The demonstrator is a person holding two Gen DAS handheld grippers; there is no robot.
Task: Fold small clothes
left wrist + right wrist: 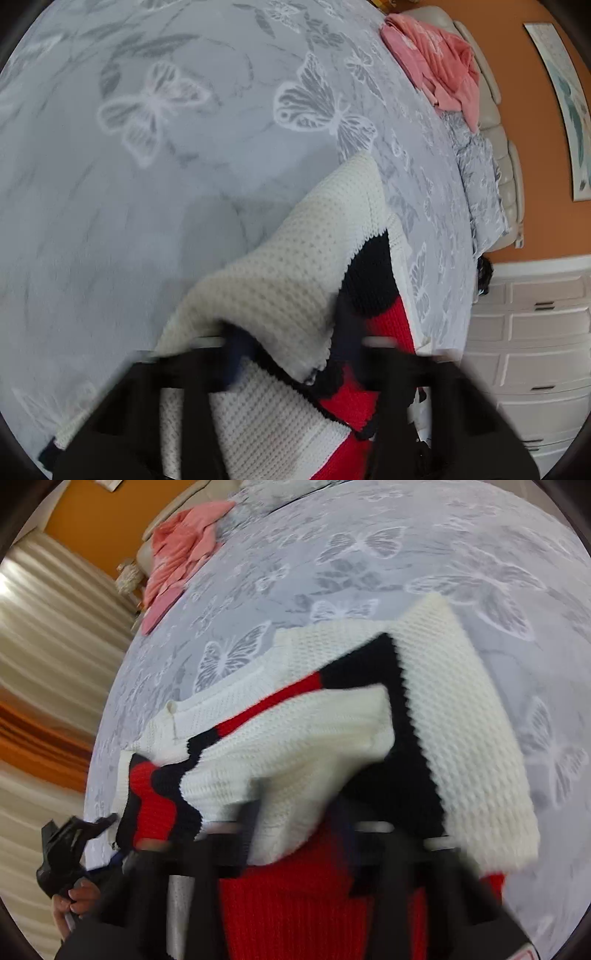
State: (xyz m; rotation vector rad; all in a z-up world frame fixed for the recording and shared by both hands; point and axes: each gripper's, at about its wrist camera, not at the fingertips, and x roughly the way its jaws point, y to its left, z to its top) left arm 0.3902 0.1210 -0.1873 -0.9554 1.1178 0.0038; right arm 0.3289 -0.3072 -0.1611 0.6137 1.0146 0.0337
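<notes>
The bed [155, 177], covered by a pale grey spread printed with white butterflies, fills most of both views. On its right in the left wrist view stands a white dresser with several drawers [532, 332] against an orange wall [517, 74]; cream pleated curtains [55, 635] hang at the left of the right wrist view. A crumpled pink garment [436, 62] lies at the far edge of the bed, well apart from the work.

The chunky white knitted sweater with black and red bands [332, 723] lies on the bed close to the cameras, partly doubled over itself, with 1 white flap lifted toward the lens in each view.

The left hand-held gripper [291, 343] has its jaws drawn narrow, with sweater fabric bunched between the 2 fingers; motion blur hides the pads, so the grip appears to be on the knit rather than plainly shown. The right hand-held gripper [303, 827] is likewise pinched nearly closed, white and red knit gathered at its blurred tips.

In the right wrist view, a hand [74, 901] holds a black handle at the lower left corner, beside the sweater's red and black edge.
</notes>
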